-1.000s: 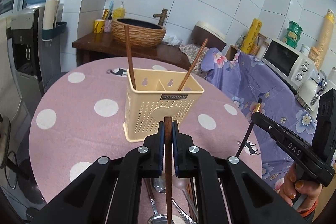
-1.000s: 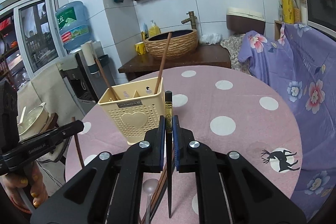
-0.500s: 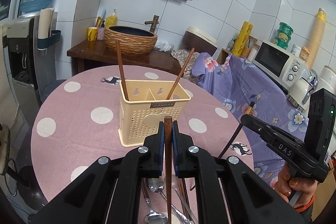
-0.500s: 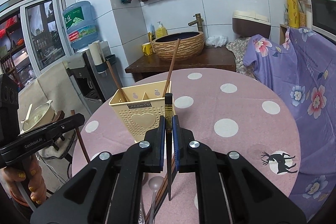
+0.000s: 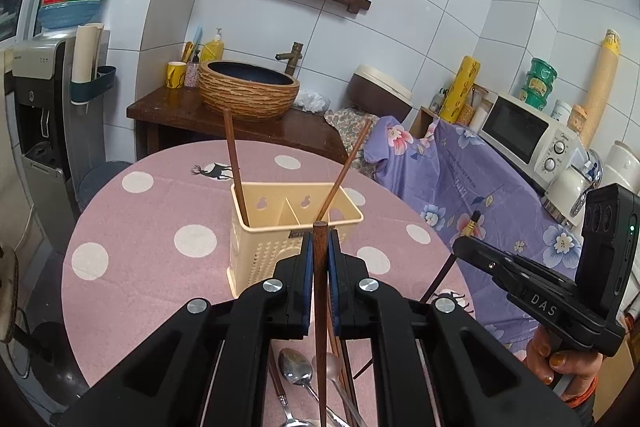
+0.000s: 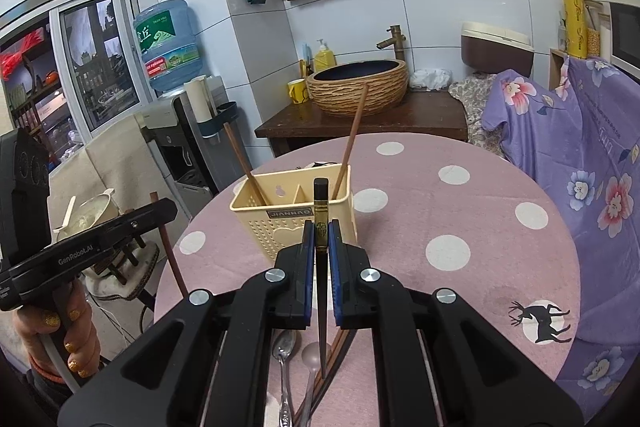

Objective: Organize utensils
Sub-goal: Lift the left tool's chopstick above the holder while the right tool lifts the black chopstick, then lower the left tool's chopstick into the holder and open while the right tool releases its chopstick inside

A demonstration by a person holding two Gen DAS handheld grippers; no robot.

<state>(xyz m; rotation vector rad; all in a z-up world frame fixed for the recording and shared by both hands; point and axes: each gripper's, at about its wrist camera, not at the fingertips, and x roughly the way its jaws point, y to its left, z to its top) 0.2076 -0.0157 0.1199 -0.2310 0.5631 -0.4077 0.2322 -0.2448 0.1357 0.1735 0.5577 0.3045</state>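
Note:
A cream perforated utensil holder (image 5: 264, 251) (image 6: 280, 227) stands on the pink dotted round table (image 5: 160, 219) with two brown chopsticks (image 5: 234, 163) (image 6: 352, 139) leaning in it. My left gripper (image 5: 320, 259) is shut on a brown chopstick (image 5: 320, 307), held upright above the table in front of the holder. My right gripper (image 6: 321, 247) is shut on a black chopstick with a gold band (image 6: 321, 219), also upright near the holder. Spoons (image 5: 296, 375) (image 6: 282, 351) and more chopsticks lie on the table beneath the grippers.
A purple floral cloth (image 5: 472, 187) covers furniture right of the table. A wooden counter with a woven basin (image 5: 248, 91) stands behind. A water dispenser (image 5: 44, 99) is at left, a microwave (image 5: 528, 135) at right.
Both grippers have risen and pulled back a little from the holder with their chopsticks still held. The holder sits lower and smaller in both views.

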